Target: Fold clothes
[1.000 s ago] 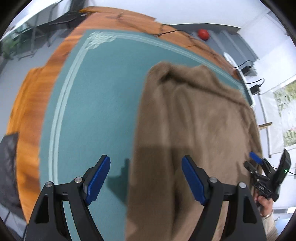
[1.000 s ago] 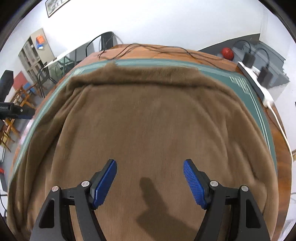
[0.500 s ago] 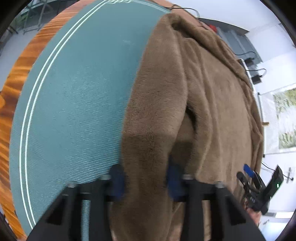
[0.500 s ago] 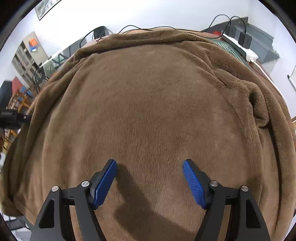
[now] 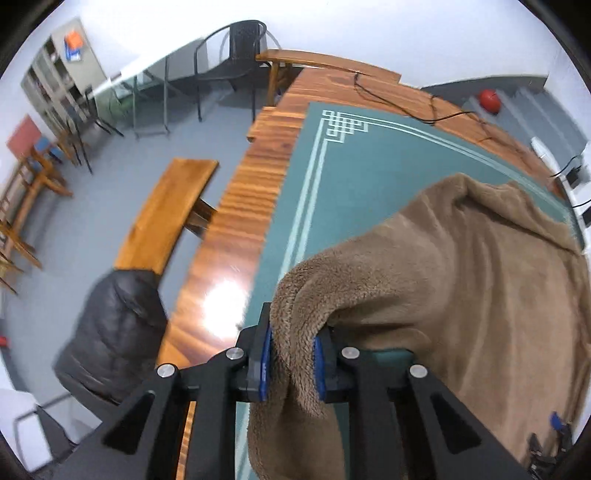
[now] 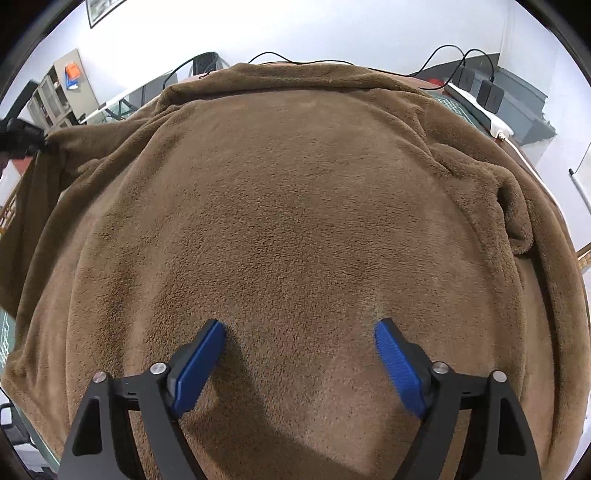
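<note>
Lifted since before: brown fleece garment [image 5: 461, 280] edge, left claw [image 5: 291, 360] closing on it; right claw [image 6: 299, 365] opening.

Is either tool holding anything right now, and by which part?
The left tool is closing on the brown fleece garment at its edge; the right tool holds nothing.

White walls [image 5: 406, 33] and a grey floor [image 5: 110, 177] surround the wooden tabletop [image 5: 236, 229] — beside it a wooden bench [image 5: 166, 218], farther off a black chair [image 5: 236, 55] and a shelf cabinet [image 5: 55, 85].

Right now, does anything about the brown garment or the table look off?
Nothing is damaged or spilled. The brown fleece garment is bunched into a rumpled fold at its right edge, and the left gripper is closing on a lifted corner.
</note>
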